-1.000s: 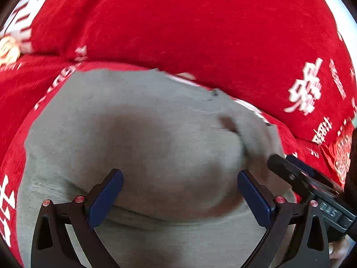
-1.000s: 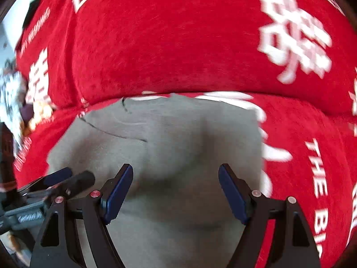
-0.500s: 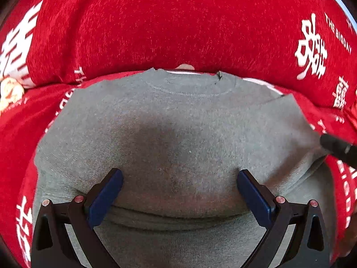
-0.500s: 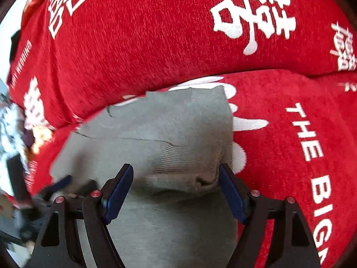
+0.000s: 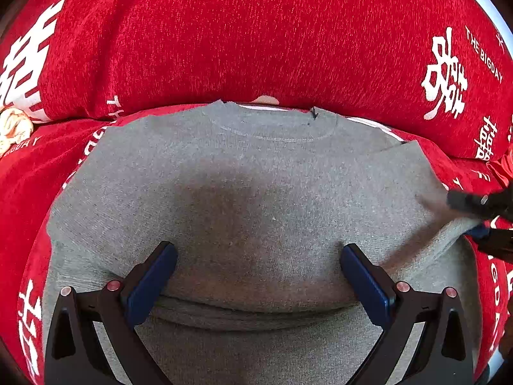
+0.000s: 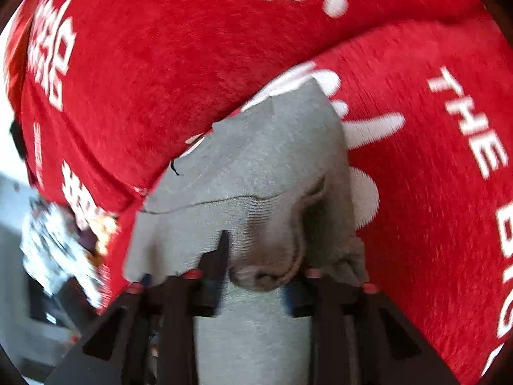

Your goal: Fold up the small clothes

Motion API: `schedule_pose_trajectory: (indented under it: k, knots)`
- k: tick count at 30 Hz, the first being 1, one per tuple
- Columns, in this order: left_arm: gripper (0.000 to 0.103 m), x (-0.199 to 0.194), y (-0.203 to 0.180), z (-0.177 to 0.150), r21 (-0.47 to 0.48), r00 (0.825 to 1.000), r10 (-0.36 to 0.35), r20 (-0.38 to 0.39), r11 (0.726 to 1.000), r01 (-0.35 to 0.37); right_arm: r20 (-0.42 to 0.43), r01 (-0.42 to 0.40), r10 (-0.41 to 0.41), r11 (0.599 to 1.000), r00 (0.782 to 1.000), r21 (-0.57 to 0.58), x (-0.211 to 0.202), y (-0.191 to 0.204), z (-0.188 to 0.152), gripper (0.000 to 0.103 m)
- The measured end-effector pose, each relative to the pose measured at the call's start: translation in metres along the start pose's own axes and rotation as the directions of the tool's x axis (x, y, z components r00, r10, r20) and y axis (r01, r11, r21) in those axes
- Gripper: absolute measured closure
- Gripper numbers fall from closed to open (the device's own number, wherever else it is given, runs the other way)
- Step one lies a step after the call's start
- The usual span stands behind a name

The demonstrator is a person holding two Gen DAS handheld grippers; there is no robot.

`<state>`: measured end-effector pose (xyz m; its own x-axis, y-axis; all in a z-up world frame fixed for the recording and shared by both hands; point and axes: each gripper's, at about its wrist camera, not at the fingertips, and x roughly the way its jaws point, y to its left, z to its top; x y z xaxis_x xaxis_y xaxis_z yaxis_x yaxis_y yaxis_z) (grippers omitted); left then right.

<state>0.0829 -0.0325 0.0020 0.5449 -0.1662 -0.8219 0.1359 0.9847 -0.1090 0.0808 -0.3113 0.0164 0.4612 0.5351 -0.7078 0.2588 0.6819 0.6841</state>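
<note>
A small grey sweatshirt lies flat on a red cushion seat, its neckline toward the backrest. My left gripper is open, its blue pads resting on the cloth just above a fold across the lower body. My right gripper has closed on the ribbed sleeve cuff of the sweatshirt and holds it bunched between the fingers. In the left wrist view the right gripper shows at the right edge, pinching the sleeve end.
The red sofa backrest with white lettering rises right behind the garment. A cream-coloured object lies on the seat at far left. A blurred patterned item and pale floor show at left in the right wrist view.
My right gripper has gone from open around the sleeve cuff to shut on it and has tilted, drawing the sleeve outward. The left gripper has stayed open and still.
</note>
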Motion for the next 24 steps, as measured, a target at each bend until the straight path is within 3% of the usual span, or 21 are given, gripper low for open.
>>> schedule_pose_trajectory:
  k: [3, 4, 5, 6, 8, 13, 16, 19, 22, 23, 24]
  knots:
    - [0.0, 0.0, 0.001, 0.0, 0.0, 1.0, 0.0, 0.0, 1.0, 0.0, -0.021, -0.024, 0.024, 1.0, 1.0, -0.004, 0.001, -0.001, 0.001, 0.052]
    - [0.0, 0.0, 0.001, -0.001, 0.001, 1.0, 0.0, -0.001, 1.0, 0.0, -0.021, -0.002, 0.002, 0.999, 1.0, -0.034, 0.002, 0.002, 0.0, 0.06]
    - [0.0, 0.0, 0.001, -0.001, 0.002, 1.0, 0.001, -0.001, 1.0, -0.001, -0.019, 0.033, -0.034, 0.997, 0.999, -0.066, 0.002, 0.006, -0.001, 0.081]
    - [0.0, 0.0, 0.0, -0.001, 0.002, 1.0, 0.002, -0.001, 1.0, -0.002, -0.014, 0.071, -0.073, 0.993, 0.997, -0.095, 0.002, 0.009, -0.002, 0.089]
    - [0.0, 0.0, 0.0, 0.0, 0.003, 1.0, 0.006, -0.004, 1.0, -0.006, 0.024, 0.097, -0.094, 0.983, 0.995, -0.154, -0.002, 0.02, -0.004, 0.092]
    - [0.0, -0.009, 0.005, 0.012, -0.047, 1.0, 0.014, -0.001, 0.999, -0.014, 0.219, 0.191, -0.11, 0.898, 0.97, -0.395, -0.022, 0.075, -0.008, 0.093]
    - [0.0, -0.013, 0.011, 0.015, -0.095, 1.0, -0.007, 0.021, 0.995, 0.009, 0.296, 0.24, -0.11, 0.86, 0.949, -0.45, -0.019, 0.074, -0.007, 0.093]
    - [0.0, 0.006, 0.005, 0.01, -0.038, 0.998, 0.039, -0.058, 0.998, -0.041, 0.282, 0.29, -0.18, 0.859, 0.942, -0.422, -0.003, 0.048, -0.004, 0.093]
    - [0.0, 0.003, -0.005, 0.01, 0.008, 0.998, 0.045, -0.053, 0.999, -0.045, 0.217, 0.29, -0.219, 0.871, 0.951, -0.396, 0.009, 0.025, -0.005, 0.089]
    - [0.0, 0.002, -0.004, 0.01, 0.014, 0.997, 0.049, -0.058, 0.999, -0.048, 0.215, 0.273, -0.202, 0.882, 0.955, -0.385, 0.006, 0.024, -0.005, 0.086]
    - [0.0, 0.0, -0.002, 0.01, 0.013, 0.997, 0.051, -0.061, 0.999, -0.05, 0.226, 0.268, -0.195, 0.894, 0.954, -0.36, -0.003, 0.023, -0.005, 0.076]
